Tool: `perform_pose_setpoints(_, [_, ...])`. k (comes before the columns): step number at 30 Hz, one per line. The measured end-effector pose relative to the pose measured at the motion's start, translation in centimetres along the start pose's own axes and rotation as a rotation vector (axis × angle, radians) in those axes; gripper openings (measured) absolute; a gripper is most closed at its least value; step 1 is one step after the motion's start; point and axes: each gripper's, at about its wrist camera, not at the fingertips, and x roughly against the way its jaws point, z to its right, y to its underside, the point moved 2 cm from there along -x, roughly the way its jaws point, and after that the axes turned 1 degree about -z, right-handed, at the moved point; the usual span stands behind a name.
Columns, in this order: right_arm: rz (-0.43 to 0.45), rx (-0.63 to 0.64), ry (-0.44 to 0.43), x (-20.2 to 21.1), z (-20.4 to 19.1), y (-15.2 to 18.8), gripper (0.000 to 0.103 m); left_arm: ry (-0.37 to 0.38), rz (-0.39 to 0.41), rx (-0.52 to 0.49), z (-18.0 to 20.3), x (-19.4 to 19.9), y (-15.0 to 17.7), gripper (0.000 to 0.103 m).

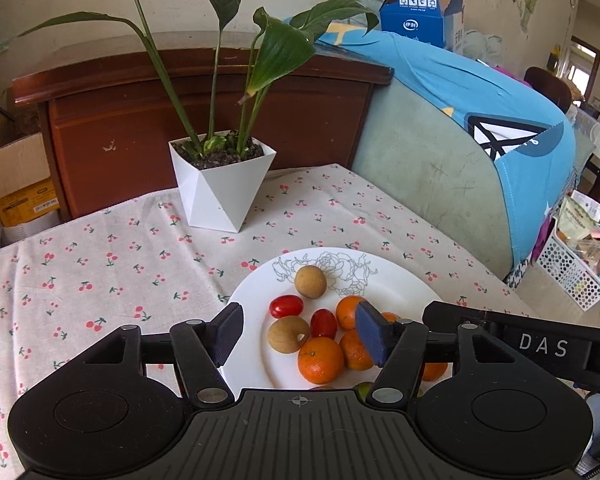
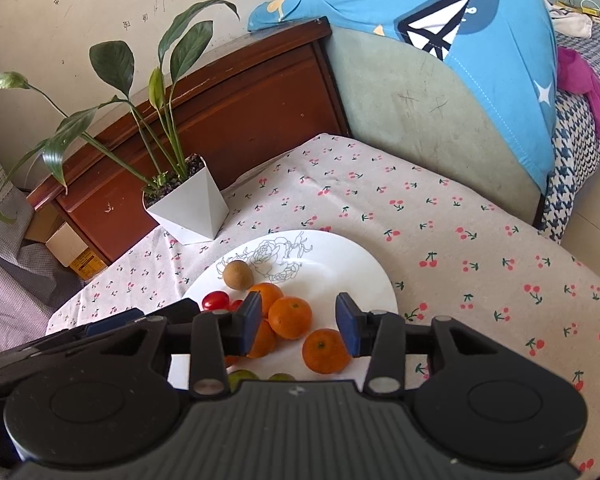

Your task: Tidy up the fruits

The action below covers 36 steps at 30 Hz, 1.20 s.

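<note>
A white plate (image 1: 384,276) with a line-drawn flower sits on the cherry-print tablecloth and holds mixed fruit: several small oranges (image 1: 321,360), two cherry tomatoes (image 1: 286,306) and two brown longans (image 1: 310,282). My left gripper (image 1: 300,334) is open and empty, hovering over the plate's near side. In the right wrist view the plate (image 2: 340,256) shows oranges (image 2: 290,317), a longan (image 2: 238,275), a tomato (image 2: 215,301) and green fruit (image 2: 242,378) at the near rim. My right gripper (image 2: 298,326) is open and empty above the oranges.
A white faceted pot with a leafy plant (image 1: 222,184) stands on the table behind the plate. A brown wooden cabinet (image 1: 204,120) and a sofa with a blue cloth (image 1: 480,92) border the table. A white perforated basket (image 1: 572,268) sits at the right.
</note>
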Motion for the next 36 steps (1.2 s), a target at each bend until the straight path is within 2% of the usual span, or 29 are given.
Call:
perform_pose_setpoints(3, [-0.002, 0.005, 0.032, 0.8, -0.5, -0.1, 0.044, -0.018, -0.010, 0.005, -0.2, 1.1, -0.1, 0.067])
perform_pose_setpoints(5, [-0.001, 0.004, 0.049, 1.3, -0.7, 0.0, 0.045, -0.027, -0.012, 0.019, -0.4, 1.8, -0.1, 0.079])
perform_pose_setpoints(11, [-0.014, -0.018, 0.099, 2.6, -1.0, 0.6, 0.059, -0.057, -0.042, 0.028, -0.7, 3.4, 0.7, 0.088])
perform_pose_setpoints(15, [-0.038, -0.048, 0.145, 3.2, -1.0, 1.4, 0.068, -0.082, -0.079, 0.022, -0.8, 3.7, 1.3, 0.089])
perform_pose_setpoints(17, [-0.038, -0.047, 0.152, 3.5, -1.1, 1.7, 0.069, -0.093, -0.093, 0.022, -0.9, 3.7, 1.6, 0.090])
perform_pose_setpoints(19, [-0.039, -0.050, 0.151, 3.7, -1.2, 1.9, 0.079, -0.113, -0.112, 0.017, -0.9, 3.7, 1.9, 0.090])
perform_pose_setpoints(21, [-0.037, -0.052, 0.161, 4.0, -1.3, 2.3, 0.084, -0.125, -0.125, 0.014, -0.8, 3.7, 2.1, 0.091])
perform_pose_setpoints(28, [-0.060, -0.057, 0.192, 3.6, -1.5, 2.8, 0.088, -0.167, -0.165, -0.002, -0.9, 3.2, 2.4, 0.092])
perform_pose_setpoints(36, [-0.091, -0.074, 0.249, 2.8, -0.8, 3.2, 0.088, -0.190, -0.171, 0.021, -1.3, 3.0, 2.2, 0.093])
